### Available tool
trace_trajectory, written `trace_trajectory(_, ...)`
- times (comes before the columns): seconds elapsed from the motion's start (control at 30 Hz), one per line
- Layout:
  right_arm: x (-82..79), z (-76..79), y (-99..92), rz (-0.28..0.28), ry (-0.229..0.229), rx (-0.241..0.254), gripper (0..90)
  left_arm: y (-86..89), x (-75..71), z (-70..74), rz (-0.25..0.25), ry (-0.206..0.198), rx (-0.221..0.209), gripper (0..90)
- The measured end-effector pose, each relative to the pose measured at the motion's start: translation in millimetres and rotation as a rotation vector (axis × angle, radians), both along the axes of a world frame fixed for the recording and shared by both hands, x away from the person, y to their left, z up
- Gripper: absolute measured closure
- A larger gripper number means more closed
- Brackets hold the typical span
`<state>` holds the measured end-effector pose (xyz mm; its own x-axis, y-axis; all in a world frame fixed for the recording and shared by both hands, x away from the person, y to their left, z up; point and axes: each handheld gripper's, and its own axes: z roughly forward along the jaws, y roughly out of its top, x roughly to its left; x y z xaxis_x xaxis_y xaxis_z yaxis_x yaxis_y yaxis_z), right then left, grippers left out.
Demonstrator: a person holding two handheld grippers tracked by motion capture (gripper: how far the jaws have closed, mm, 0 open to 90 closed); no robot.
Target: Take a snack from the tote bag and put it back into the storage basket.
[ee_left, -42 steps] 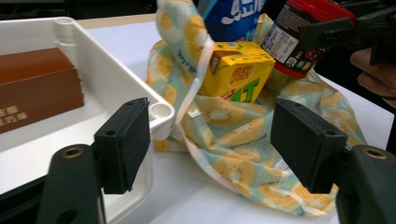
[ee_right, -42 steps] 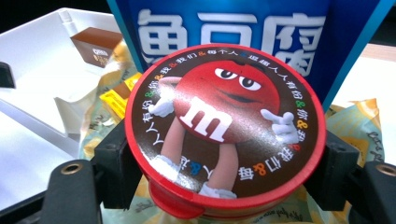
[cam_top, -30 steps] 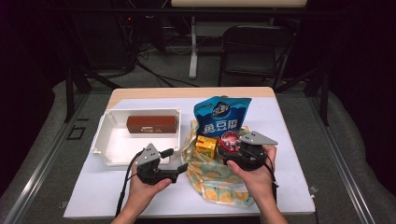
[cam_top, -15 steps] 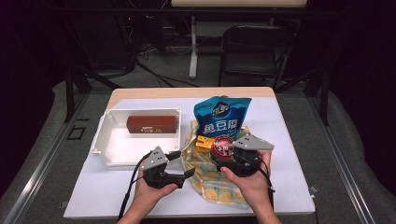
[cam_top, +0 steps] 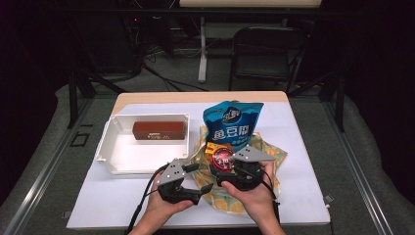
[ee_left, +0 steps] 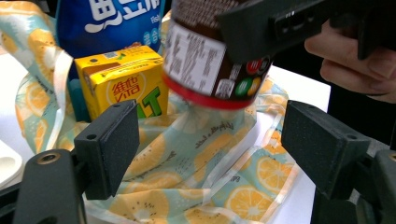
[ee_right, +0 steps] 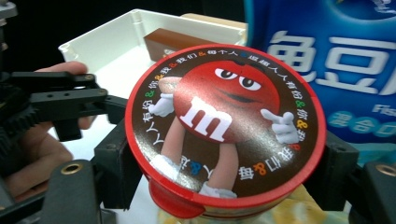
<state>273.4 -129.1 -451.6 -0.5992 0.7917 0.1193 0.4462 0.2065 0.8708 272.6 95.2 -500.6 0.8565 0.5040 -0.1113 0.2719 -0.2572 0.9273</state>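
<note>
My right gripper (ee_right: 224, 161) is shut on a round M&M's tub (ee_right: 224, 121) with a red-rimmed lid. It holds the tub tilted just above the orange-print cloth bag (cam_top: 266, 156). In the high view the tub (cam_top: 223, 155) sits beside a yellow juice carton (cam_top: 211, 148), in front of the blue snack pouch (cam_top: 232, 125). My left gripper (cam_top: 201, 177) is open at the cloth's left edge with nothing between its jaws. In the left gripper view it (ee_left: 217, 144) faces the carton (ee_left: 123, 86) and the tub (ee_left: 210, 56) over the cloth (ee_left: 187, 158).
A white tray (cam_top: 110, 147) stands at the left of the table with a brown box (cam_top: 159, 130) lying in it. The tray (ee_right: 116, 46) is close behind the tub in the right gripper view. A chair (cam_top: 264, 49) stands beyond the table.
My left gripper has moved right toward the cloth. My right gripper has carried the tub a little to the left, toward the left gripper.
</note>
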Motion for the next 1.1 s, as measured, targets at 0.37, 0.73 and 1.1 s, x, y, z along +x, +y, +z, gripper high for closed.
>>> trace_trajectory(0.37, -7.3, -1.9, 17.1, 0.048, 0.015, -0.011, 25.2, -5.6, -1.9, -1.2, -0.032, -0.014, 0.018, 20.2)
trace_trajectory(0.73, -12.0, -4.5, 30.2, 0.077, 0.034, -0.031, 25.2, -9.2, -3.6, -3.3, 0.015, -0.045, 0.045, 20.6)
trace_trajectory(1.1, -14.4, -6.8, 36.7, 0.107, 0.049, -0.027, 25.2, -9.8, -3.2, -3.5, 0.007, -0.057, 0.043, 21.7)
